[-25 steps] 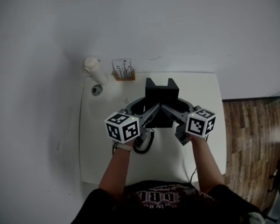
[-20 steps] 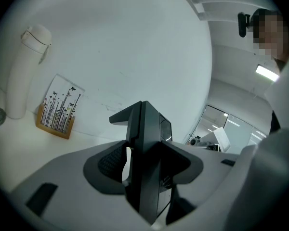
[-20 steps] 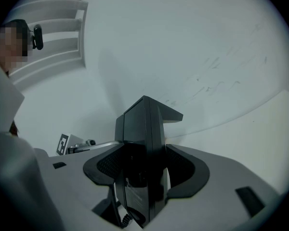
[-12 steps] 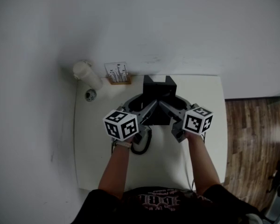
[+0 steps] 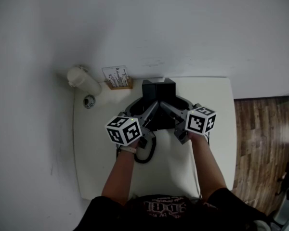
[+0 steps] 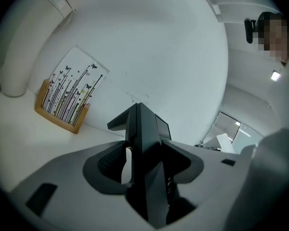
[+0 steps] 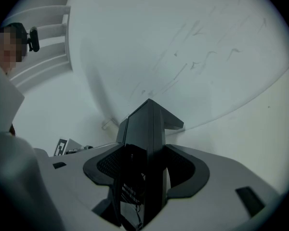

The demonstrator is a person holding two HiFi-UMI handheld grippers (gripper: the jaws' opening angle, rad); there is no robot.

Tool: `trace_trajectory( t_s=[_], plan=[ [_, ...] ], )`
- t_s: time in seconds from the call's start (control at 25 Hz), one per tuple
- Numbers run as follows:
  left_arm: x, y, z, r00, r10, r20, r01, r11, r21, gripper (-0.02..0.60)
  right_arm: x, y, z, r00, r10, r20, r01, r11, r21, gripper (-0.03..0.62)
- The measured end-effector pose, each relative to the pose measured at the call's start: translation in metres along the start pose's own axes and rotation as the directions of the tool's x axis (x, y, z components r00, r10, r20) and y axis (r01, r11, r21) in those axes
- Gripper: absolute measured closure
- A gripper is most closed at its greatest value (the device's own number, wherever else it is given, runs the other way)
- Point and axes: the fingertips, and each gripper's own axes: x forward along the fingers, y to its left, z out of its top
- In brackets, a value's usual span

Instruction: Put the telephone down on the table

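1 white rectangular table fills the middle of the head view. Over its upper centre is 1 black angular plastic telephone, clamped from both sides by my 2 grippers, left gripper and right gripper. At upper left stand 1 white cylindrical bottle and 1 wooden card stand. Only my left gripper view shows its butterfly print.

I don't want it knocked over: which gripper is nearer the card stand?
Left. The left gripper is just right of the card stand; the right gripper is beyond the telephone.

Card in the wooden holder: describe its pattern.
White card, thin multicoloured stems, small butterflies; left gripper view shows it best.
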Motion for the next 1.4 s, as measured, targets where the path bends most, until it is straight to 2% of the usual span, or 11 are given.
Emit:
trace_trajectory(
  t_s=[0.28,0.44,0.56,0.64,0.68,0.8,0.84,1.0,1.08,1.2,1.4],
  plan=[
    [0.007,0.013,0.0,0.999,0.041,-0.028,-0.041,0.999,-0.021,0.354,0.009,-0.01,0.0,0.999,-0.012,-0.03,0.014,0.999,0.043,0.312],
    [0.011,0.019,-0.005,0.994,0.084,-0.073,-0.085,0.996,-0.001,0.34,0.009,-0.016,-0.001,0.996,-0.072,-0.059,0.07,0.997,-0.038,0.312],
    [0.01,0.02,-0.005,0.992,0.098,-0.081,-0.096,0.995,0.021,0.336,0.009,-0.016,-0.001,0.994,-0.086,-0.065,0.082,0.995,-0.056,0.312],
    [0.01,0.019,-0.005,0.991,0.107,-0.083,-0.102,0.992,0.068,0.333,0.008,-0.017,-0.001,0.994,-0.092,-0.066,0.088,0.994,-0.06,0.31],
    [0.01,0.019,-0.005,0.989,0.121,-0.086,-0.11,0.987,0.118,0.329,0.007,-0.018,-0.001,0.993,-0.1,-0.069,0.095,0.993,-0.066,0.31],
    [0.002,0.023,0.0,0.979,0.189,-0.076,-0.155,0.932,0.329,0.226,0.001,-0.02,-0.001,0.987,-0.144,-0.075,0.136,0.985,-0.103,0.31],
    [-0.002,0.023,0.001,0.976,0.202,-0.075,-0.162,0.916,0.366,0.221,-0.002,-0.021,0.0,0.984,-0.159,-0.074,0.15,0.982,-0.114,0.31],
    [-0.022,0.027,0.005,0.969,0.236,-0.078,-0.188,0.902,0.389,0.221,-0.019,-0.018,0.006,0.979,-0.194,-0.06,0.185,0.973,-0.135,0.31],
    [-0.034,0.021,0.006,0.966,0.247,-0.08,-0.194,0.891,0.41,0.237,-0.031,-0.015,0.006,0.97,-0.232,-0.068,0.216,0.957,-0.192,0.31],
    [-0.053,0.002,0.011,0.969,0.24,-0.053,-0.192,0.875,0.445,0.305,-0.048,-0.004,0.006,0.958,-0.281,-0.063,0.256,0.931,-0.259,0.31],
    [-0.076,-0.031,0.018,0.983,0.182,-0.007,-0.159,0.875,0.457,0.388,-0.068,0.031,0.001,0.964,-0.263,-0.031,0.245,0.929,-0.276,0.312]
  ],
)
